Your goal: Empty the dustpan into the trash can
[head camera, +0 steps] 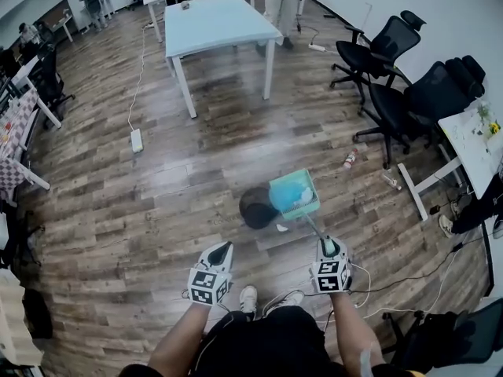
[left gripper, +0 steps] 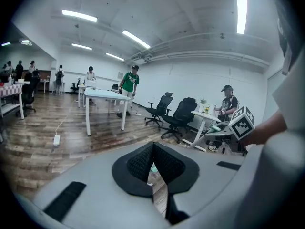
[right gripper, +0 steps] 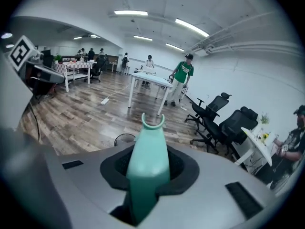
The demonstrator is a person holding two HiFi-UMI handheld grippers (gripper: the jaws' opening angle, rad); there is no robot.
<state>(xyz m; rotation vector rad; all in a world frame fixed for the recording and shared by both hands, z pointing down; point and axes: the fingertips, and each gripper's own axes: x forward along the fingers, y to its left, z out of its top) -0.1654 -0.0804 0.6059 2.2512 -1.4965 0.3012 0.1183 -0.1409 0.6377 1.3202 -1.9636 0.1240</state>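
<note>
While both forearms reach forward from the person's body, the right gripper [head camera: 330, 248] angles downward, its jaws clamped on the dustpan's [head camera: 295, 194] teal handle [right gripper: 147, 160]. The handle's long axis runs away from the person and slightly left, with the pan at the black trash can's [head camera: 254, 209] right rim. The left gripper [head camera: 222, 251] hovers alongside, jaws pressed together on nothing. Only the right gripper view shows the handle's forked tip, and only the head view shows the pan.

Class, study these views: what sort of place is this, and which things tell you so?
Most likely an open-plan office or lab workroom: a white desk stands on wood-look flooring, black swivel office chairs stand by the wall, and long strip lights run across the ceiling.
</note>
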